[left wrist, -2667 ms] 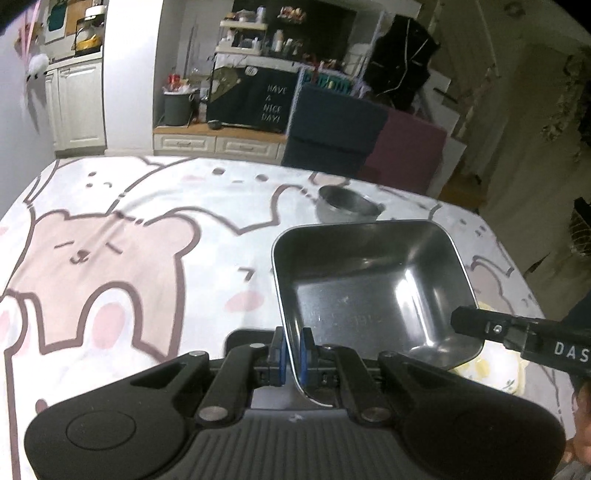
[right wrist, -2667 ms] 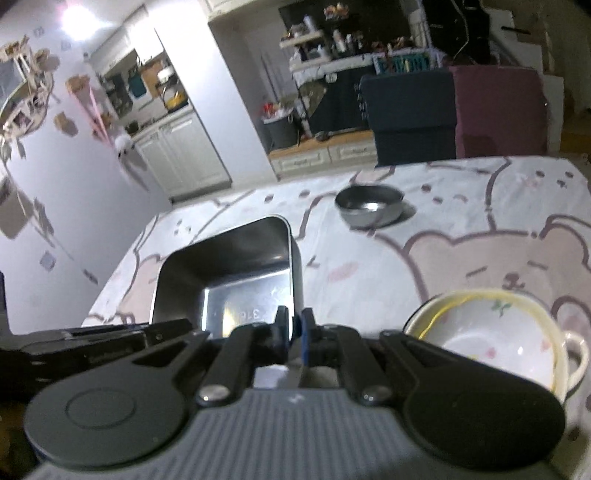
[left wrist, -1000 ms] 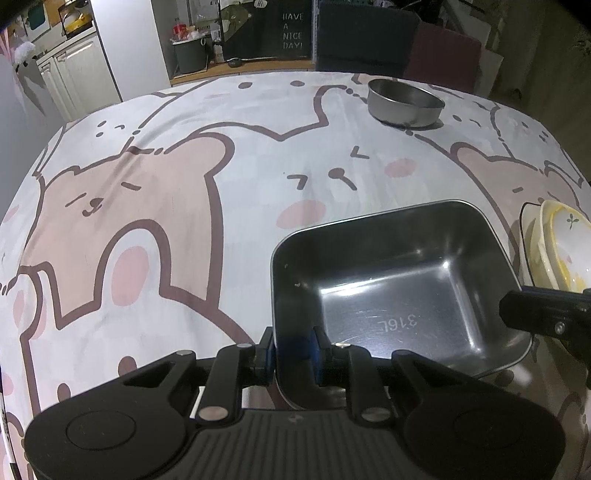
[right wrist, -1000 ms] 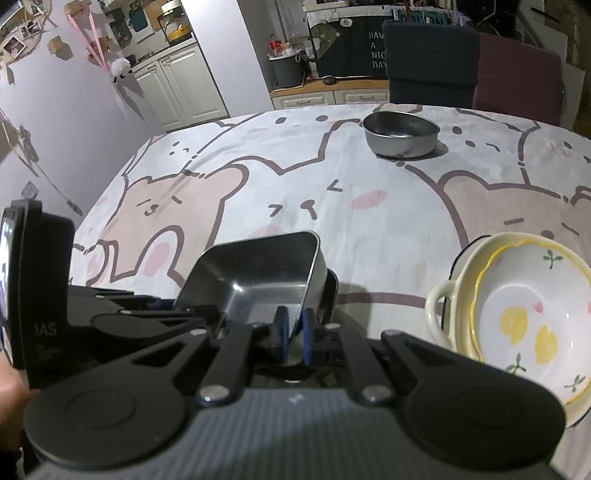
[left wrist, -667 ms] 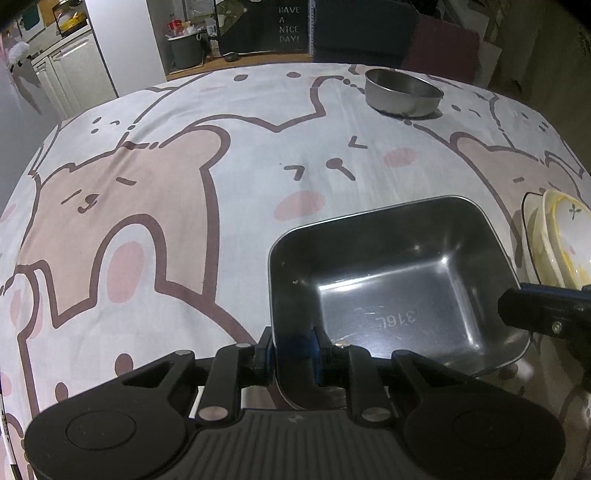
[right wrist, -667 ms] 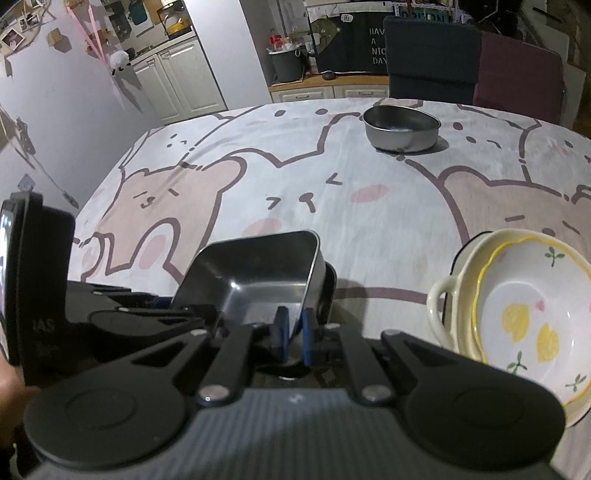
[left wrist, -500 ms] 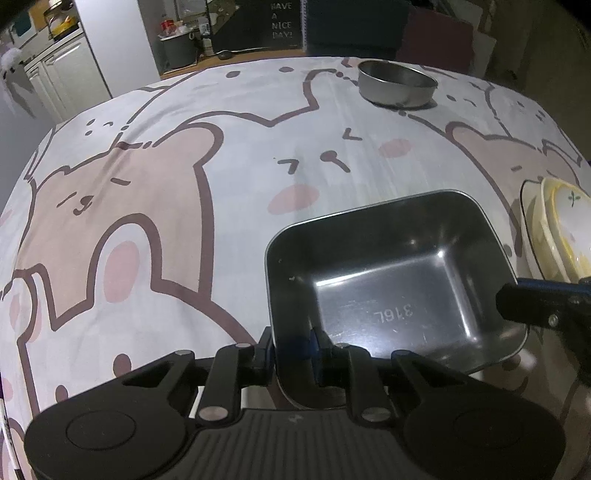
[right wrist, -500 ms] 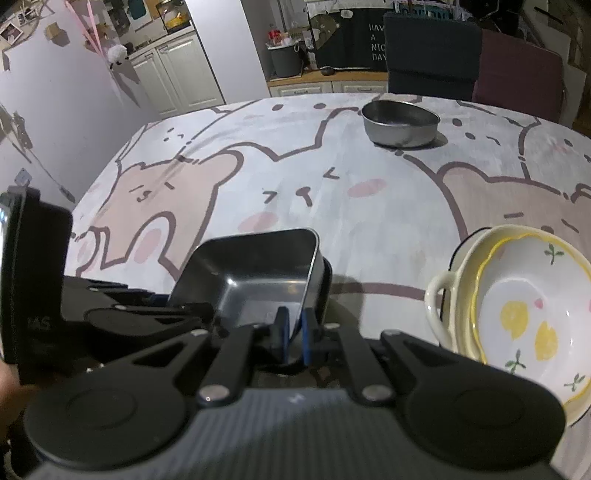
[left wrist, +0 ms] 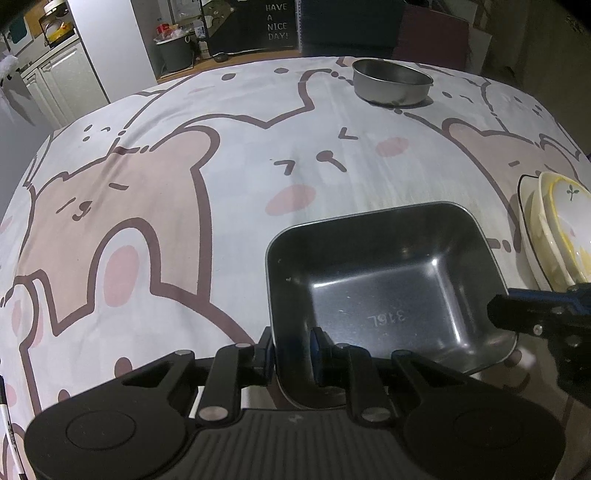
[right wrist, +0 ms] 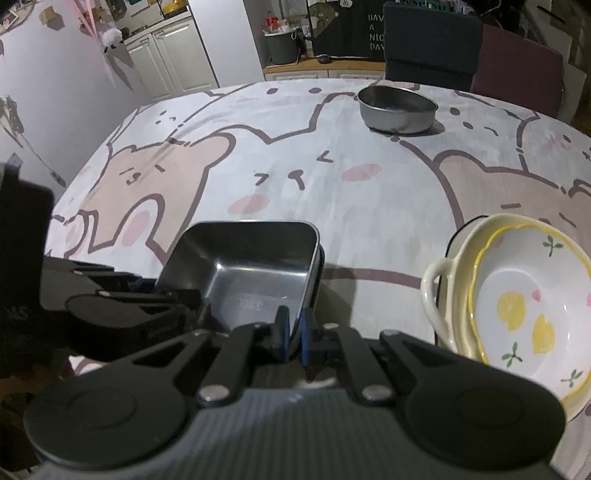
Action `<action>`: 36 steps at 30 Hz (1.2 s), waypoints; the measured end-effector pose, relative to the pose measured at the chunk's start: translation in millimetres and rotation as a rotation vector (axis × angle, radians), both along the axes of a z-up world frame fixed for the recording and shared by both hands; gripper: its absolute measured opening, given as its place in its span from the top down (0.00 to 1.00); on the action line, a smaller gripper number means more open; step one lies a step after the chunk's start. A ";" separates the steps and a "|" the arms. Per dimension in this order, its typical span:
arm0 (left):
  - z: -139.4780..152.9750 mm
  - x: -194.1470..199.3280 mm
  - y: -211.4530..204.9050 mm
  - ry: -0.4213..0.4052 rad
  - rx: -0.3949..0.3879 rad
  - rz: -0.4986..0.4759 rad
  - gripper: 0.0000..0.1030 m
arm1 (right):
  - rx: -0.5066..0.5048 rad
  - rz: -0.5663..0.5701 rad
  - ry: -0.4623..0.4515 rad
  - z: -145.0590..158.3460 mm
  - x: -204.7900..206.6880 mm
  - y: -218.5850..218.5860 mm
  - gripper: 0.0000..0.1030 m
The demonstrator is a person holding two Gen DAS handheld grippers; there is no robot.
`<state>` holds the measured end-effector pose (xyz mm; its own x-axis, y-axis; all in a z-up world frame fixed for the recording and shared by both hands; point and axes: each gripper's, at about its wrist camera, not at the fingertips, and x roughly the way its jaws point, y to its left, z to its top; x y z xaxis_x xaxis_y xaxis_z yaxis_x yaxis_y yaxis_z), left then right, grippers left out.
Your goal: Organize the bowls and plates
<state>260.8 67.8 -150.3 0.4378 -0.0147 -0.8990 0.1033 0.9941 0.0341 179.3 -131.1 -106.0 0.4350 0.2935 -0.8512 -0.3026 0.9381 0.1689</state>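
At lower centre, the left gripper (left wrist: 293, 350) pinches the near-left rim of the empty square steel tray (left wrist: 376, 280); the right gripper (right wrist: 293, 339) clamps its right wall. Upper right sits an empty steel bowl (right wrist: 397, 109). Far right, a flowered bowl (right wrist: 532, 306) nests in a cream dish (right wrist: 448, 291).

A tablecloth (left wrist: 229, 155) printed with pink bears and white rabbits spreads out ahead of the grippers. Beyond its far edge, straight ahead, stand a dark blue chair (right wrist: 432, 48) and a maroon chair (right wrist: 517, 66) side by side. Further back hangs a black sign (left wrist: 277, 22) lettered "HAVE A NICE DAY!", with a grey bin (left wrist: 175, 55) to its left and white cabinets (right wrist: 166, 62) further left.
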 end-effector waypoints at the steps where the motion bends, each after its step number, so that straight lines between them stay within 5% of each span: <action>1: 0.1 0.0 0.0 0.000 -0.001 -0.001 0.81 | -0.005 0.000 0.002 -0.9 0.4 0.4 0.93; 25: -1.4 0.1 -1.8 0.007 -0.013 -0.015 0.80 | -0.006 -0.043 0.058 -15.7 7.3 -3.1 0.93; 36: -4.2 0.1 -1.0 0.027 -0.020 -0.026 0.80 | 0.090 -0.122 0.155 -27.4 16.1 -16.5 0.93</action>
<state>260.9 66.8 -154.5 0.4123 -0.0442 -0.9100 0.1299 0.9915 0.0107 195.4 -147.5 -133.3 0.3376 0.3243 -0.8836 -0.1517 0.9452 0.2890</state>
